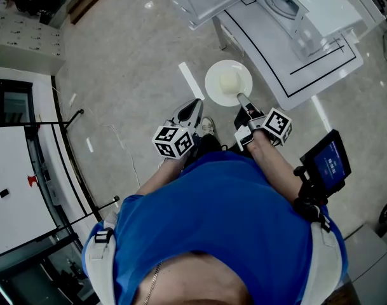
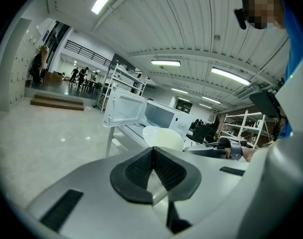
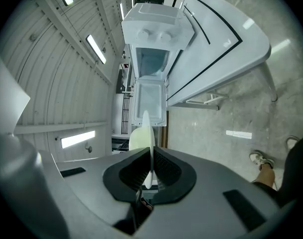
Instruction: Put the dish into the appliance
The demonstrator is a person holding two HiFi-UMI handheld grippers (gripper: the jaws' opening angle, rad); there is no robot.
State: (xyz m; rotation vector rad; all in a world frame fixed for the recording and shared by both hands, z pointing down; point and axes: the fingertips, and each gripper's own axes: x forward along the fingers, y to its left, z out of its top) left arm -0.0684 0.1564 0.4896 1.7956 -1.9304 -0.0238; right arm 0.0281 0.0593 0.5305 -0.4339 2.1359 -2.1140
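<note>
Your right gripper (image 1: 243,98) is clamped on the rim of the white plate (image 1: 226,81). The plate is held above the floor, near the open microwave (image 1: 288,2) on the white table (image 1: 295,75). Your left gripper (image 1: 192,111) has its jaws pressed together, empty.

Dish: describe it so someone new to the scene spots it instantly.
Find the white table bearing the open-doored microwave. Just off its edge, the right gripper pinches a round white plate by its rim. It's the only dish, carrying a pale lump.
</note>
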